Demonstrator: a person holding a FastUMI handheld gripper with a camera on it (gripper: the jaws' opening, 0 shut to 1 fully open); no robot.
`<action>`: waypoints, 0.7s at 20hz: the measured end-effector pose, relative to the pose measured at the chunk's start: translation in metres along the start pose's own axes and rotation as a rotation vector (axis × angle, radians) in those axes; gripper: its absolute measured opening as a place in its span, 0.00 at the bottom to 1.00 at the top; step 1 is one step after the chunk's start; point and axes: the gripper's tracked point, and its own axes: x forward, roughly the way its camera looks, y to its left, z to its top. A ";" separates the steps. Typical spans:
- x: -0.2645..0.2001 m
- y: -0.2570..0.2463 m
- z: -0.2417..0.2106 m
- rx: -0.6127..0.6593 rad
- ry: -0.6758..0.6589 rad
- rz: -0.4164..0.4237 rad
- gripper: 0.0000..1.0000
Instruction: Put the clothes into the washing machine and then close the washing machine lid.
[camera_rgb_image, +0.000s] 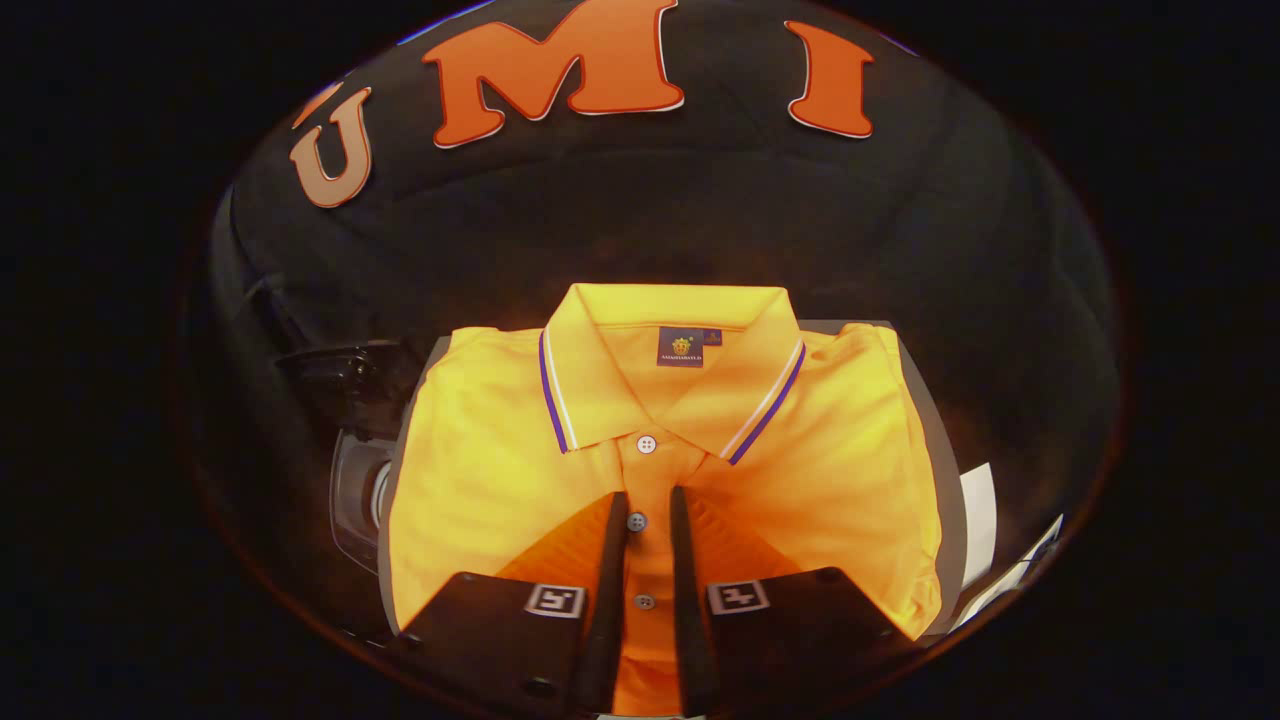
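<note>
I see a folded yellow shirt (660, 470) lying flat on a grey board (935, 420). Its collar (672, 370) has purple and white stripes and points away from me, toward the black wall. My gripper (648, 505) is right over the shirt front. Its two fingers sit close together with just a thin gap, and the row of buttons (637, 521) runs in that gap. I cannot tell if the fingers touch the cloth. To the left of the board I see part of the washing machine (355, 490).
</note>
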 end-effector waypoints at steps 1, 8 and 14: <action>0.000 0.000 0.001 0.016 0.000 0.001 0.28; -0.006 0.005 0.002 0.071 -0.020 0.059 0.11; -0.008 -0.001 0.004 0.213 -0.094 0.217 0.09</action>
